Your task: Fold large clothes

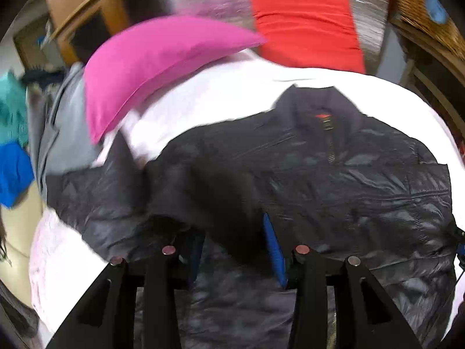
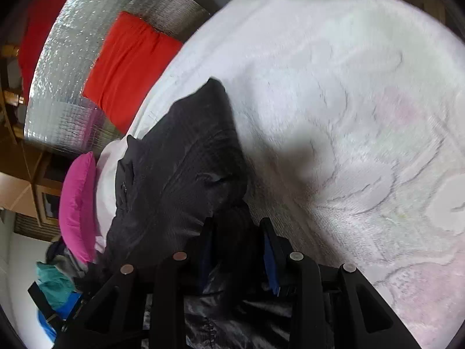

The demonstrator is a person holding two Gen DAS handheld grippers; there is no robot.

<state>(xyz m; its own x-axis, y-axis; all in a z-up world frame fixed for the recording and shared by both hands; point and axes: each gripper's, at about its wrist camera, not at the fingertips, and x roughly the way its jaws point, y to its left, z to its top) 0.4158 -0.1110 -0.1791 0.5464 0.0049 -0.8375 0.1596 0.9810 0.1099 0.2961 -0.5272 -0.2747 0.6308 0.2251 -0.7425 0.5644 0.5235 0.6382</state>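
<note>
Looking down from the left wrist camera, the big black puffer jacket (image 1: 290,174) is spread face up on the white bedspread (image 1: 221,93), collar (image 1: 319,107) at the far end with a little red tag inside and the zipper running down the middle. It's shiny, quilted stuff with stitched lines across the chest, pretty wrinkly, and one sleeve trails off to the left edge of the bed. The left gripper (image 1: 235,250) sits low over the hem with its blue-padded fingers (image 1: 274,250) partway apart and jacket fabric bunched between them, though honestly the shot is blurry and I can't tell if they're actually pressing on it. From the right wrist camera, the right gripper (image 2: 238,244) has its fingers (image 2: 271,258) close together on a dark fold of the jacket, pinching it, with the other sleeve (image 2: 203,133) sticking out across the bedspread away from the camera. Beyond the jacket there's a pink pillow (image 1: 151,67) and a red pillow (image 1: 305,26) leaning near a silvery foil-looking panel (image 2: 72,72), plus a heap of teal and blue clothes (image 2: 55,290) off the side of the bed.
</note>
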